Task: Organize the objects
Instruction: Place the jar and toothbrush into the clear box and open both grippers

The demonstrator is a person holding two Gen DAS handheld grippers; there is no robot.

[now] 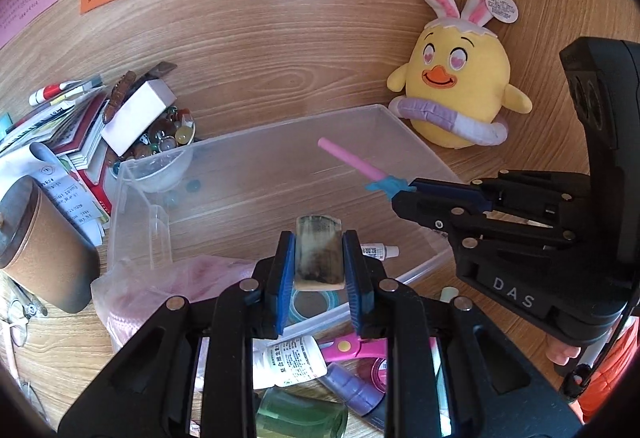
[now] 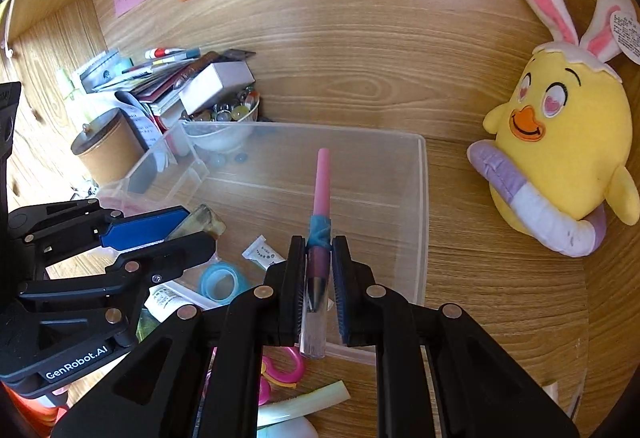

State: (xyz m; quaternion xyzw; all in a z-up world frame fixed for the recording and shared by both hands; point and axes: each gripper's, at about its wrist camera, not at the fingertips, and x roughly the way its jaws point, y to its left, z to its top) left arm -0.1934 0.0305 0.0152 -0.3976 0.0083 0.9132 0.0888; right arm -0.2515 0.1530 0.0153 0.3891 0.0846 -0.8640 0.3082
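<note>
My left gripper (image 1: 319,258) is shut on a flat translucent horn-like comb (image 1: 319,254) and holds it above the near edge of the clear plastic bin (image 1: 256,166). My right gripper (image 2: 319,258) is shut on a pink pen with blue tape (image 2: 321,190), pointing over the bin (image 2: 420,206). The right gripper also shows in the left wrist view (image 1: 404,194), with the pen (image 1: 348,160). The left gripper shows in the right wrist view (image 2: 188,228), with the comb (image 2: 200,222).
A yellow chick plush (image 1: 460,86) leans on the back wall at right. A brown lidded can (image 1: 44,250), stacked books and a bowl of glass beads (image 1: 168,134) stand at left. A small bottle (image 1: 294,360), pink scissors (image 1: 344,348), tape roll (image 2: 222,282) and tubes lie near.
</note>
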